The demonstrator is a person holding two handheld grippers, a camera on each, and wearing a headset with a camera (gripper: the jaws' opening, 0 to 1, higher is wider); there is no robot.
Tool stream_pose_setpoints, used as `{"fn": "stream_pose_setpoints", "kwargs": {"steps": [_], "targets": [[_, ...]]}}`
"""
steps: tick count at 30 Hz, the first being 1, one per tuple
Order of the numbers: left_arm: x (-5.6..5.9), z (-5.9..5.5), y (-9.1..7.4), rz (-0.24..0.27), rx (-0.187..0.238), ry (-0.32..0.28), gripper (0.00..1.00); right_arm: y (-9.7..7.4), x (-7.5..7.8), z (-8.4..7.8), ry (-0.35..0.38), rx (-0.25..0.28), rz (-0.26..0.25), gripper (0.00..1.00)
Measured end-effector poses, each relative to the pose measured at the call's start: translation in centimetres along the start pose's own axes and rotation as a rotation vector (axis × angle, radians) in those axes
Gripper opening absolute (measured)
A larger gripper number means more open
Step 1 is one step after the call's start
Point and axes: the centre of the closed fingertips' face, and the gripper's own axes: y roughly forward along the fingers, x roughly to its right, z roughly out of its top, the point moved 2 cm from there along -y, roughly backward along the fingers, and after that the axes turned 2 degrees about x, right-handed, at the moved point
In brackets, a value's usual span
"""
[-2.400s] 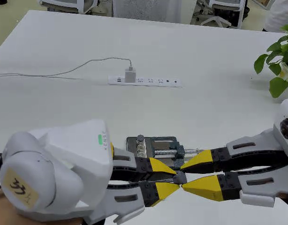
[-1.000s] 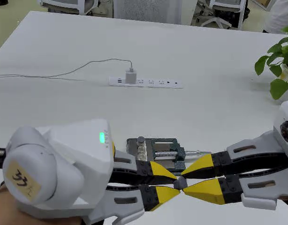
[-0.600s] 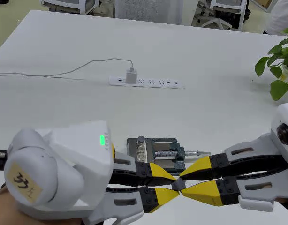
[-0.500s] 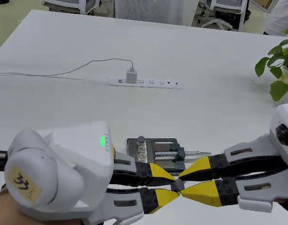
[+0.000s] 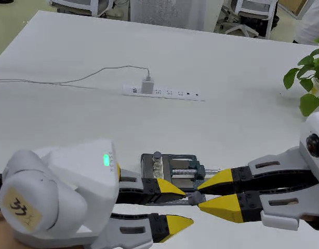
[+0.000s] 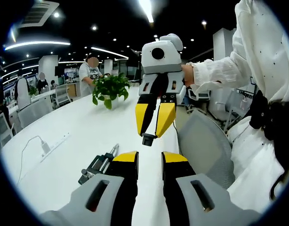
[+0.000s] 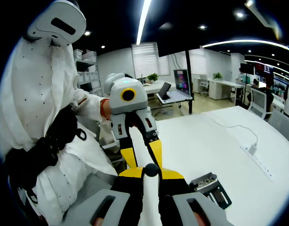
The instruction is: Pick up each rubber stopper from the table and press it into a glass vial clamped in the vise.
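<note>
— Nearest?
— Left tongs [image 5: 188,205], released: yellow tips spread wide, touching nothing.
— And facing them?
— Right tongs [image 5: 200,196], reaching in from the right, clenched on the stopper [image 5: 195,197].
— Looks like?
— Small, dark grey, round-headed. Pinched between the yellow tips, held clear of the white surface [image 5: 71,119], just in front of the vise [image 5: 181,169].
— Any change from half a second ago?
— Yes. Gripped then from both sides at once. Let go now on the left, kept on the right alone.
— Same in the gripper views?
— Same. In the left one, sits at the end of the incoming tongs, above the gap between the near tips. In the right one, pokes up rounded between the near tips, with the opposite tips apart.
— Behind that?
— Dark metal vise, flat on the surface, screw toward the right. Clamps a clear vial [image 5: 157,168] upright at its left end, topped with a grey plug [image 5: 157,154].
— Farther still?
— White power strip [image 5: 164,93] with a charger [image 5: 147,85] plugged in and a cable [image 5: 71,80] off to the left. Green plant [image 5: 309,78] at the right edge.
</note>
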Motion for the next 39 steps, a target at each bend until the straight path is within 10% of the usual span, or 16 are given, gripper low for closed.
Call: {"fn": "stream_pose_setpoints", "kwargs": {"steps": [15, 39], "targets": [[-2.3, -2.6, -2.0, 0.136, -0.017, -0.023, 0.42, 0.7, 2.5, 0.9, -0.010, -0.049, -0.074, 0.06], [-5.8, -6.8, -3.5, 0.226, -0.019, -0.076, 0.79, 4.4, 11.7, -1.9, 0.067, -0.285, -0.181, 0.06]]}}
